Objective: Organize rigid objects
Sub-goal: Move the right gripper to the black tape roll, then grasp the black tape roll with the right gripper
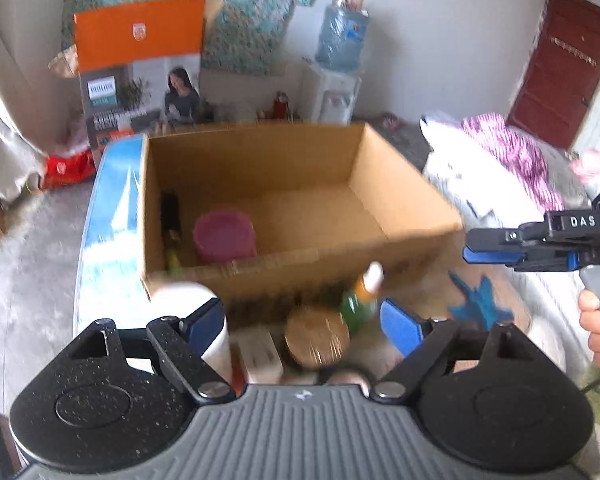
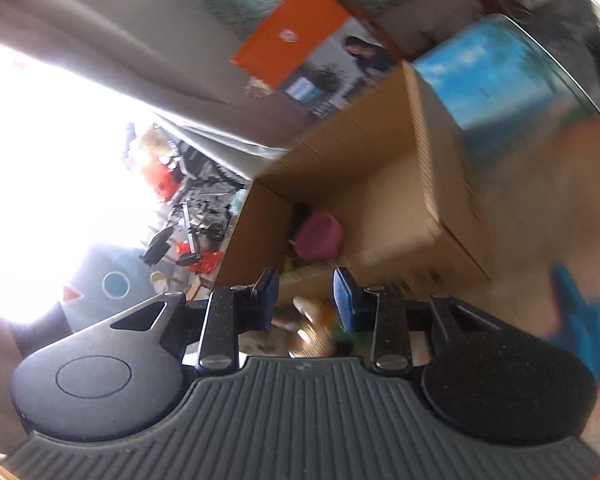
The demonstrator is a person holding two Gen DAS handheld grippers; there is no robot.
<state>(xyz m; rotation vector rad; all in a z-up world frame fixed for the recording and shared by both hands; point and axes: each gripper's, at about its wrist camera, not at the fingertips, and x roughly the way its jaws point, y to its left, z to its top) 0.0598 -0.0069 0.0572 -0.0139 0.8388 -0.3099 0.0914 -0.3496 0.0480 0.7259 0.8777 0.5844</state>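
Observation:
An open cardboard box (image 1: 404, 196) stands on the round table (image 1: 108, 208); inside lie a pink round container (image 1: 225, 236) and a dark bottle (image 1: 170, 224). In front of the box stand a white bottle (image 1: 188, 300), a jar with a gold lid (image 1: 317, 338), a green bottle with a white cap (image 1: 360, 300) and a small white box (image 1: 260, 354). My left gripper (image 1: 304, 320) is open above these items, empty. My right gripper (image 1: 470, 246) shows at the right of the left wrist view; in its own view (image 2: 306, 296) it is open and empty, rolled sideways, facing the box (image 2: 432, 184) and pink container (image 2: 320, 236).
An orange and grey appliance carton (image 1: 140, 72) and a water dispenser (image 1: 336, 60) stand behind the table. Cloth and bedding (image 1: 508, 152) lie at the right. A red door (image 1: 560, 68) is at the far right. Clutter (image 2: 188, 216) lies on the floor.

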